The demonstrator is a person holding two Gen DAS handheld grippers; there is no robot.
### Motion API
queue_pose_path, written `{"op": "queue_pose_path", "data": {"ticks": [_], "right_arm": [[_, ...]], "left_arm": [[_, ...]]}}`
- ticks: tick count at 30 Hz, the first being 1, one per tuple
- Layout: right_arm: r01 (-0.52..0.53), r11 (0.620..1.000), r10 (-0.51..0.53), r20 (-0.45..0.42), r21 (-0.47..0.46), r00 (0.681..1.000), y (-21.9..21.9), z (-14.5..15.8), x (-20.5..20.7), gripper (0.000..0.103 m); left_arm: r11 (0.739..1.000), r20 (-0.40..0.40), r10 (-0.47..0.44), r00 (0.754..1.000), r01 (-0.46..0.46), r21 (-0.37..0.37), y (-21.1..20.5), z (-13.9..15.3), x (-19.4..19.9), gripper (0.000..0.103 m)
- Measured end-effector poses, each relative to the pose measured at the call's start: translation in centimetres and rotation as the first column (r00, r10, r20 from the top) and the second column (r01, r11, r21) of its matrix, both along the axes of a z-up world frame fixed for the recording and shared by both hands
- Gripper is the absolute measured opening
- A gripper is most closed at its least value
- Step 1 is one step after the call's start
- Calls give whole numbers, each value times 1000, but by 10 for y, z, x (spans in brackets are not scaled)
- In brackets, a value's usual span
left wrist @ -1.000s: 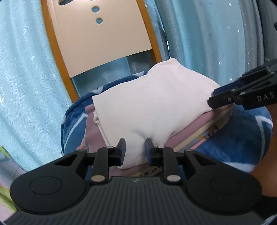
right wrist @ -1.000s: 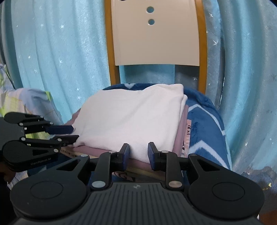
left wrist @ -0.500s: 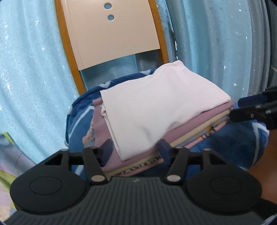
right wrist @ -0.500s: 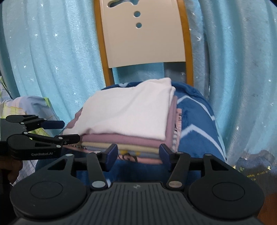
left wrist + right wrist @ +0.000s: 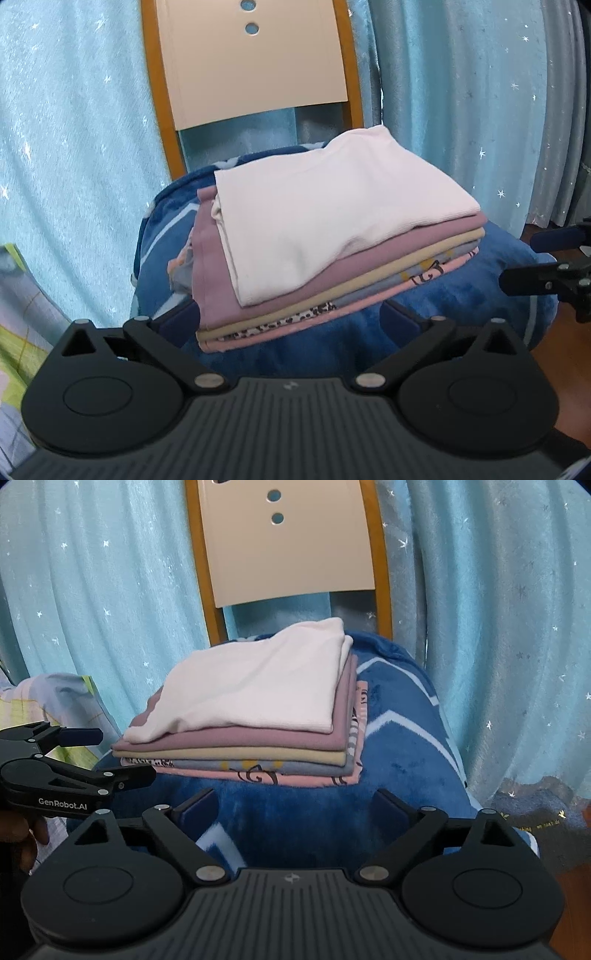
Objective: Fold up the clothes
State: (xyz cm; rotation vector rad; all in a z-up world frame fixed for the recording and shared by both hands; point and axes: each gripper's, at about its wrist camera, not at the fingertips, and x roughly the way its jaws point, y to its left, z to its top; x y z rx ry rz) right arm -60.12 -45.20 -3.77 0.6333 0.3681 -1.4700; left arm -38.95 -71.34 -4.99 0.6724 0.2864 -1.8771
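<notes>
The left gripper [image 5: 290,319] has its two fingers spread wide apart, and nothing is between them. It hangs just in front of the chair seat, close to the pile but not touching it. The right gripper [image 5: 295,806] is the same: fingers wide, holding nothing, a little back from the pile.

Past the fingers lies a blue blanket [image 5: 402,716] with white zigzag lines. It covers the seat of the chair.

On the blanket sits a neat stack of folded clothes [image 5: 258,753]. The bottom piece is pink with dark drawings. Above it are a grey-blue one with yellow spots, a pale yellow one and a dusty purple one. On the very top lies the white folded garment [image 5: 325,218], flat and smooth, with its edges a bit inside the purple one below.

Behind the pile stands the chair back [image 5: 291,542], cream with an orange-brown rim and round holes. Farthest away hangs a light blue curtain [image 5: 74,129] with tiny white stars.
</notes>
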Motion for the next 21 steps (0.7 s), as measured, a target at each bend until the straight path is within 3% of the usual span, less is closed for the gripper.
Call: {"op": "queue_pose_path", "data": {"ticks": [14, 21], "right_arm": [[-1, 998, 2, -16, 55, 1000, -8, -17, 5, 98], [-2, 998, 3, -18, 56, 1000, -10, -17, 5, 99]], "left_arm": [[986, -60, 77, 995, -67, 152, -11, -27, 8, 102], [986, -70, 101, 992, -90, 141, -10, -29, 8, 102]]}}
